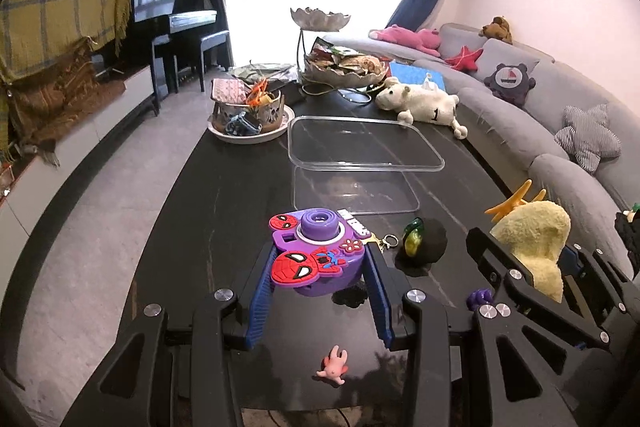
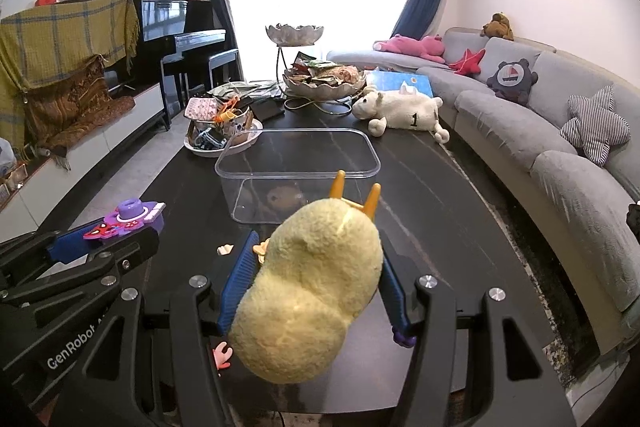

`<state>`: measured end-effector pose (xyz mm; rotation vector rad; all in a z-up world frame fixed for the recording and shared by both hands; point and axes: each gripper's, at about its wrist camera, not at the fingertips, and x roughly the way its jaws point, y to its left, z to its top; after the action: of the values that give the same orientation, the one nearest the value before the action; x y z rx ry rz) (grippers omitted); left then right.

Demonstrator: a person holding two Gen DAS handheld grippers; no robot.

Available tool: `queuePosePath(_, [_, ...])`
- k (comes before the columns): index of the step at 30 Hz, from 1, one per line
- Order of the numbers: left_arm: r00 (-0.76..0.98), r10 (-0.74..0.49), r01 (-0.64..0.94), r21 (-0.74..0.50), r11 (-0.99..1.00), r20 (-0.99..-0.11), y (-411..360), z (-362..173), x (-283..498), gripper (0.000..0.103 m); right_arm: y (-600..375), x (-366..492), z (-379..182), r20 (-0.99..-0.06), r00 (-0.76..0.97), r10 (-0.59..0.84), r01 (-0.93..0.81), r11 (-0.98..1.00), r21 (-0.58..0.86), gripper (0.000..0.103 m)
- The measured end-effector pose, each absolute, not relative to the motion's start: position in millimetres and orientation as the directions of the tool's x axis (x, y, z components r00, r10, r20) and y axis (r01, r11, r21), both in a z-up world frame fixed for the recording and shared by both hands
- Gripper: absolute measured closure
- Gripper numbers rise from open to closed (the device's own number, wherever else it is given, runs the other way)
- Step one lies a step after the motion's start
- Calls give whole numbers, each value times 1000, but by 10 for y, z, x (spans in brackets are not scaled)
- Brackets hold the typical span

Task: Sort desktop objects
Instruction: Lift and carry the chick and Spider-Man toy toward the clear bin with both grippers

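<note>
Left gripper [image 1: 318,267] is squeezing a purple toy camera [image 1: 316,253] between its blue fingers [image 1: 260,303], holding it up over the dark table [image 1: 224,195]. A clear plastic box [image 1: 360,163] is sitting just ahead, and a tiny pink toy [image 1: 333,371] is lying below.

Right gripper [image 2: 316,275] is hugging a fluffy yellow plush duck [image 2: 312,291], with the clear plastic box [image 2: 298,175] right in front. The two grippers are sitting close together, so they could be bumping if both go for the box, and the squishy duck could be slipping out.
</note>
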<state>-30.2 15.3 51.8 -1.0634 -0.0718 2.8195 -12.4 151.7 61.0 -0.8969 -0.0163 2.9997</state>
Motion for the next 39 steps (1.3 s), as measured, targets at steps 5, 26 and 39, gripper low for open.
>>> queuePosePath(5, [-738,127,-93,-87,-992,-663,149,489,-370,65,1526,-158,593,-557,-830,-4,7,-1000,-4,49])
queuePosePath(26, [-736,132,-110,-74,-991,-664,141,438,-580,64,1512,-451,497,-586,-810,-10,21,-1000,-12,49])
queuePosePath(39, [-719,144,-141,-59,-988,-679,261,423,-839,64,1593,-665,513,-590,-808,10,1,-1000,-17,49])
